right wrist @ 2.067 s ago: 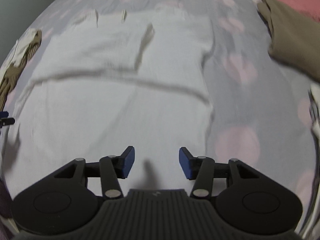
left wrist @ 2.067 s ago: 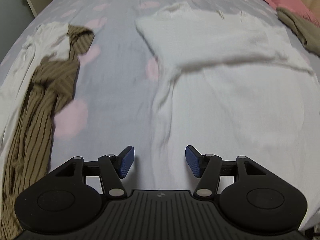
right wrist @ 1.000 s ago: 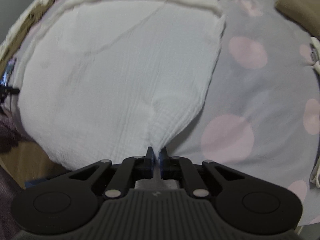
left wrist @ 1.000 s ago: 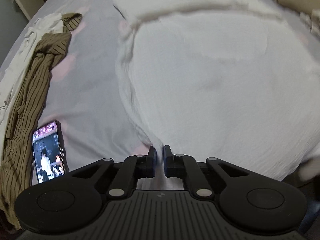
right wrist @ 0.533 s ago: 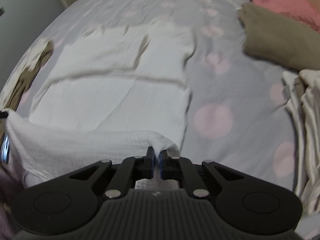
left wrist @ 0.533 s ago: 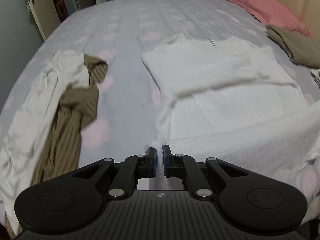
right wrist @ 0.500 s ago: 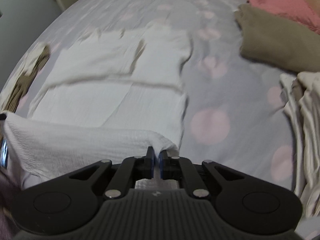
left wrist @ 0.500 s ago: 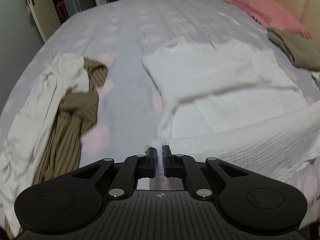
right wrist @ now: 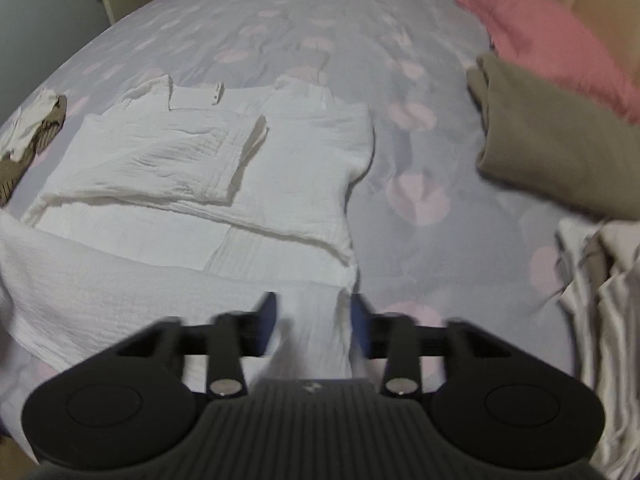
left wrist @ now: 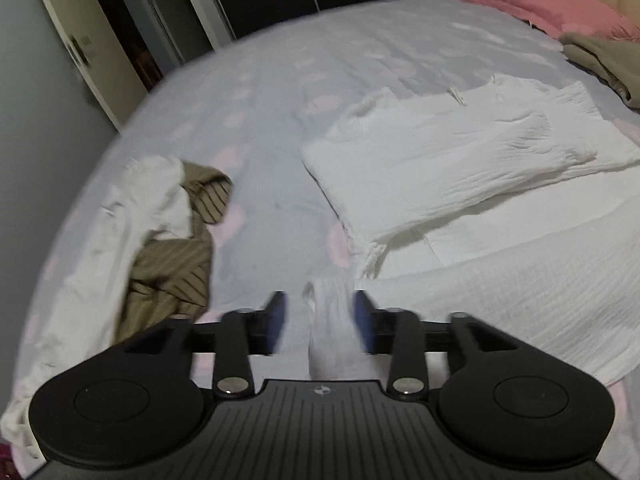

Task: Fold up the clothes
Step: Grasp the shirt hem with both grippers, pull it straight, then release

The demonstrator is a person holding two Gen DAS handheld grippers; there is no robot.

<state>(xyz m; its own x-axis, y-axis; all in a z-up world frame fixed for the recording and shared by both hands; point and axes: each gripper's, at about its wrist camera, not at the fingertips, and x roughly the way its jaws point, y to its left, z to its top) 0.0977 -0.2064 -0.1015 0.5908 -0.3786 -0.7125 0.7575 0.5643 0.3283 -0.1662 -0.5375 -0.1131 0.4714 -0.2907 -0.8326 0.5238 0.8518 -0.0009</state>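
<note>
A white crinkled garment point(left wrist: 460, 168) point(right wrist: 180, 160) lies flat on the grey bed with its sleeves folded in, and its lower hem point(left wrist: 520, 280) point(right wrist: 100, 280) is doubled back over the body. In the left wrist view, my left gripper point(left wrist: 319, 320) has its jaws opening. The hem's left corner point(left wrist: 332, 320) hangs loose between the pads, close to the right one. My right gripper point(right wrist: 313, 322) also has its jaws opening, over the hem's right corner point(right wrist: 316, 312), which lies slack between the blue pads.
A brown striped garment point(left wrist: 172, 264) and a white one point(left wrist: 120, 248) lie crumpled at the left. At the right are a folded olive garment point(right wrist: 552, 152), a pink pillow point(right wrist: 552, 40) and a cream pile of clothes point(right wrist: 600, 280). Pink-spotted sheet point(right wrist: 400, 80) stretches beyond.
Both grippers were shut on the hem's corners and carried them up and forward over the garment. Now both pairs of jaws have parted and the corners are loose.
</note>
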